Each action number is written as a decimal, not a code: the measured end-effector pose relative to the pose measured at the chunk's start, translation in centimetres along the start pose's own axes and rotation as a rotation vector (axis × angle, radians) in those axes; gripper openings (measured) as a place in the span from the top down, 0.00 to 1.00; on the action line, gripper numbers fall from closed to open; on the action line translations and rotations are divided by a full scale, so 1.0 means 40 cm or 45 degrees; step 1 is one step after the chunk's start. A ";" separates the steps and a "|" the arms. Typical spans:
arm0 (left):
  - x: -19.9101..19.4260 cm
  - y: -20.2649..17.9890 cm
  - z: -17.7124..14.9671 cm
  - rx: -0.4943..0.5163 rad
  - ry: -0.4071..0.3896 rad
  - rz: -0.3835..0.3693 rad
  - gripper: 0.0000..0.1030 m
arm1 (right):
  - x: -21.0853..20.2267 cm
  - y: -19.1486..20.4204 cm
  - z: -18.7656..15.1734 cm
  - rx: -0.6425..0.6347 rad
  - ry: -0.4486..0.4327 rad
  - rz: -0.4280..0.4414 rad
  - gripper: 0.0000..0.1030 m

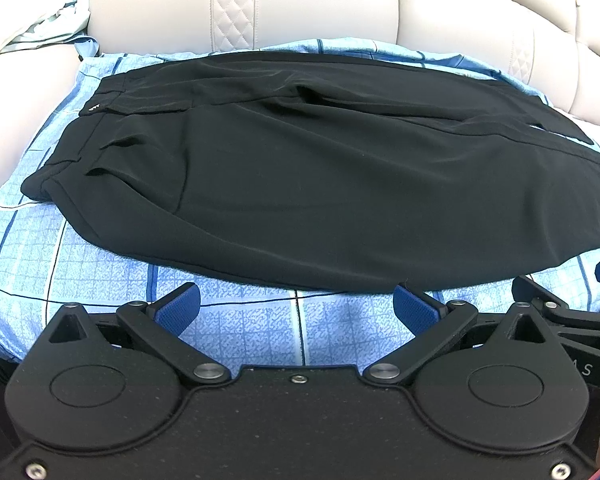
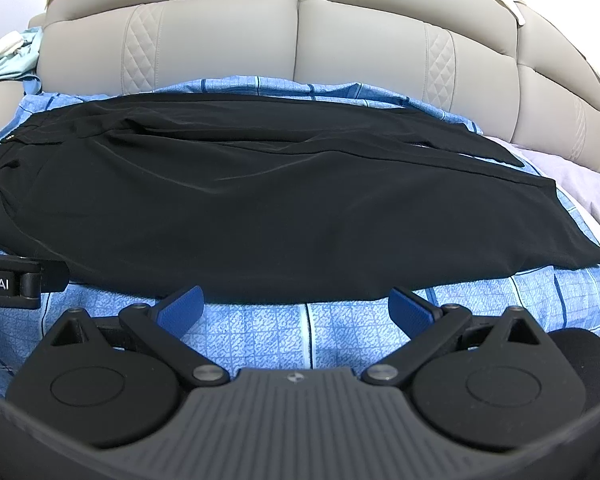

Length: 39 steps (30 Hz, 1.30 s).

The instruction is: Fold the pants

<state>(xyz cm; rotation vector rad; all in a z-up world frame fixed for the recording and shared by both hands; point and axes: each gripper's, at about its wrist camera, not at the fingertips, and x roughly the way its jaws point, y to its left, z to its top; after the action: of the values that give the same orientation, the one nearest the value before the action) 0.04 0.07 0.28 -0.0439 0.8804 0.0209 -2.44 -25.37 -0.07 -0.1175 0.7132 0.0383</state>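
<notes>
Both grippers, left (image 1: 298,306) and right (image 2: 296,306), gape wide and empty just before the pants' (image 1: 320,176) near edge (lying flat). Pinch both layers together.

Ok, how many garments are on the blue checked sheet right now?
1: black pants, lying flat across the blue checked sheet, waistband at the left. Crumpled light-blue fabric sits off the sheet at far left; more may be hidden.

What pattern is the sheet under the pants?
Blue checked sheet, clearest in the right wrist view.
</notes>
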 end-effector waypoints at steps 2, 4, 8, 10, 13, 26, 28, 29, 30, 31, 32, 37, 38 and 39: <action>-0.001 0.000 0.000 -0.002 -0.002 0.000 0.00 | -0.001 0.000 0.002 -0.002 0.000 0.000 0.00; -0.002 -0.001 0.000 -0.002 -0.002 0.001 0.00 | -0.002 0.001 0.001 -0.004 -0.001 0.001 0.00; -0.002 -0.002 -0.001 0.003 -0.004 0.004 0.00 | 0.000 0.001 0.000 -0.010 -0.002 -0.005 0.00; 0.000 -0.004 -0.002 -0.001 -0.002 0.001 0.00 | 0.001 0.002 -0.001 -0.012 -0.001 -0.007 0.00; 0.002 -0.004 -0.003 -0.004 0.005 0.000 0.00 | 0.002 0.006 -0.002 -0.013 0.000 -0.008 0.00; 0.014 -0.010 -0.003 0.000 0.022 0.013 0.00 | 0.018 0.012 -0.007 -0.020 0.016 -0.016 0.00; 0.022 0.000 -0.003 -0.012 0.030 -0.017 0.00 | 0.022 0.014 -0.010 -0.022 0.008 -0.020 0.00; 0.026 0.008 -0.004 -0.041 0.000 -0.042 0.00 | 0.026 0.016 -0.013 -0.020 -0.010 -0.028 0.00; 0.036 0.020 -0.003 -0.077 -0.016 -0.058 0.00 | 0.034 0.016 -0.015 -0.013 -0.029 -0.033 0.00; 0.047 0.039 -0.001 -0.110 -0.004 -0.047 0.00 | 0.045 0.016 -0.016 -0.004 -0.028 -0.042 0.00; 0.055 0.057 0.002 -0.141 0.006 -0.033 0.00 | 0.060 0.016 -0.016 0.007 -0.011 -0.059 0.00; 0.044 0.188 0.016 -0.377 -0.134 0.050 0.00 | 0.097 0.001 -0.020 0.102 -0.063 -0.045 0.00; 0.040 0.223 0.019 -0.439 -0.178 0.049 0.00 | 0.103 -0.006 -0.020 0.118 -0.083 -0.047 0.00; 0.038 0.251 0.023 -0.483 -0.195 0.059 0.00 | 0.108 -0.012 -0.020 0.125 -0.096 -0.045 0.00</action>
<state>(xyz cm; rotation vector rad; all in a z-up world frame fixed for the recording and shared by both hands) 1.34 10.14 -0.62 -0.3721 0.7148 0.2320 0.31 -25.96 -3.46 -0.0343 0.6360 -0.0262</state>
